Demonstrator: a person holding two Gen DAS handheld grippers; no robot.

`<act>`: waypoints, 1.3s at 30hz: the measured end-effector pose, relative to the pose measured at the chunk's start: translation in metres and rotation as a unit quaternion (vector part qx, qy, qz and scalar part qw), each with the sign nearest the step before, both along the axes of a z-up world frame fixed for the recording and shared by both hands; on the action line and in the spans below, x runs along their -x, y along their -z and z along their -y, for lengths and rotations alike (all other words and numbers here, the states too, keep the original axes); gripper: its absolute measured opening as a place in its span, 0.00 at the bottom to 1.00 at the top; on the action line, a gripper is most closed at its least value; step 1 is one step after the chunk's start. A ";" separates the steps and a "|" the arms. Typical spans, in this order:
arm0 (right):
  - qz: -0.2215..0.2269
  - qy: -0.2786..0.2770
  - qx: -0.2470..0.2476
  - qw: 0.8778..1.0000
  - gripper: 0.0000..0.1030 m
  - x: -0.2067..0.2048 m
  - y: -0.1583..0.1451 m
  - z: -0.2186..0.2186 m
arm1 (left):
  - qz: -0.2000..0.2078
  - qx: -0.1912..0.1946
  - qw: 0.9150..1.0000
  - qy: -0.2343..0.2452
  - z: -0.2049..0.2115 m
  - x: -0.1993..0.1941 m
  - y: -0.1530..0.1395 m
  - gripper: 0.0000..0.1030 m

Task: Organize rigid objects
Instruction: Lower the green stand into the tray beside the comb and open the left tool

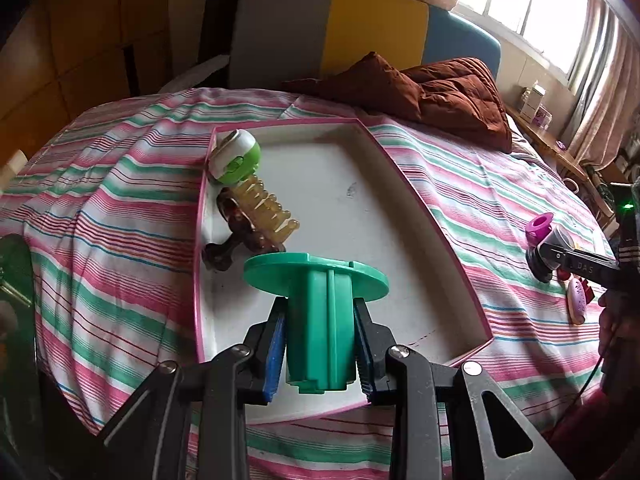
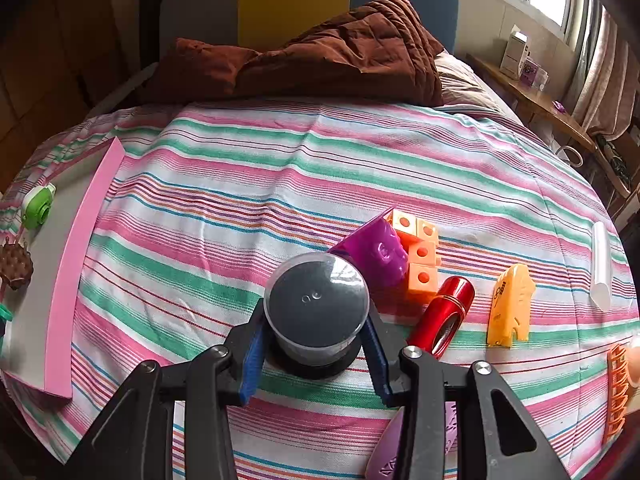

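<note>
fingers of the left gripper clench a green spool above the white tray on the bed; lower it flat beside the toys before letting go. right gripper fingers clasp a dark jar resting on the striped sheet.

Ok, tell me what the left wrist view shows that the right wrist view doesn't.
Only the left wrist view shows the left tongs shut on the green spool above the tray's white floor. Only the right wrist view shows the orange cubes, red tube and yellow piece. Both show the tray, the green-and-white gadget and the right tongs around the dark jar.
</note>
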State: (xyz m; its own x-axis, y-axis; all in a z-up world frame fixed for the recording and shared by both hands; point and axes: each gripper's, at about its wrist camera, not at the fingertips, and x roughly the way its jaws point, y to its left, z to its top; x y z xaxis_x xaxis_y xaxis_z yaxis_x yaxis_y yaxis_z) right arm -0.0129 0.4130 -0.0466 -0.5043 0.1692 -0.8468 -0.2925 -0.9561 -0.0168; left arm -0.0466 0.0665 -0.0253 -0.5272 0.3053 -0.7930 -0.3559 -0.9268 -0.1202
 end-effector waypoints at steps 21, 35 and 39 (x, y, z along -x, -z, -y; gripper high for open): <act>0.001 0.001 -0.003 1.000 0.42 0.001 0.000 0.002 | 0.029 0.003 1.000 -0.011 0.015 0.032 0.023 0.30; 0.001 0.000 -0.009 1.000 0.42 0.002 0.000 0.004 | -0.006 0.022 0.999 -0.037 0.018 0.041 0.018 0.55; 0.000 0.000 -0.010 1.000 0.42 0.002 0.000 0.004 | -0.018 0.022 0.999 -0.042 0.018 0.031 0.010 0.61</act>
